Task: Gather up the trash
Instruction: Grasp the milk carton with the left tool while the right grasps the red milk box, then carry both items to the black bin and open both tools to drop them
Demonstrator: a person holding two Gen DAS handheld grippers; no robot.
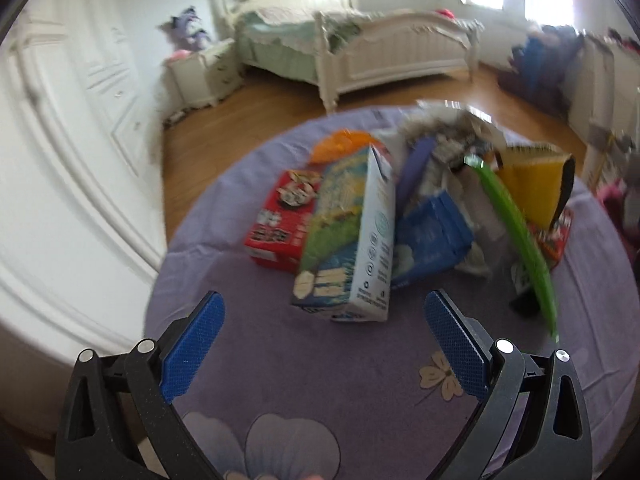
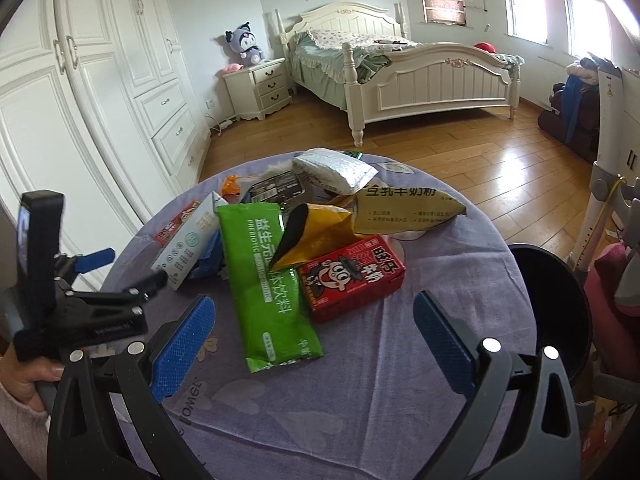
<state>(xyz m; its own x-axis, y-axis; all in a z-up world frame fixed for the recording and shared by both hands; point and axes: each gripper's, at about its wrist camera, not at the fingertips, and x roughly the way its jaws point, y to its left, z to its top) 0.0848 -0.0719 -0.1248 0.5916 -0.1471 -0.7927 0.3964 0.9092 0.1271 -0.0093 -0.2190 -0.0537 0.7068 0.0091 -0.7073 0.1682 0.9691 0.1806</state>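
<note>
My left tool (image 1: 324,336), spread and empty, faces the pale milk carton (image 1: 352,236) straight ahead, its long axis running away from me on the worktop (image 1: 280,380).

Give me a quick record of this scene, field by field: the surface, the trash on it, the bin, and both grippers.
surface: round table under a purple floral cloth
trash: green sachet, red milk carton, yellow pouch, pale tall carton, silver mailer, loosely piled mid-table
bin: black bin at the table's right edge
left gripper: open, empty, pointed at the pale tall carton
right gripper: open, empty, the green sachet's near end lies between its fingers
setting: bedroom, white bed, wardrobe
</note>
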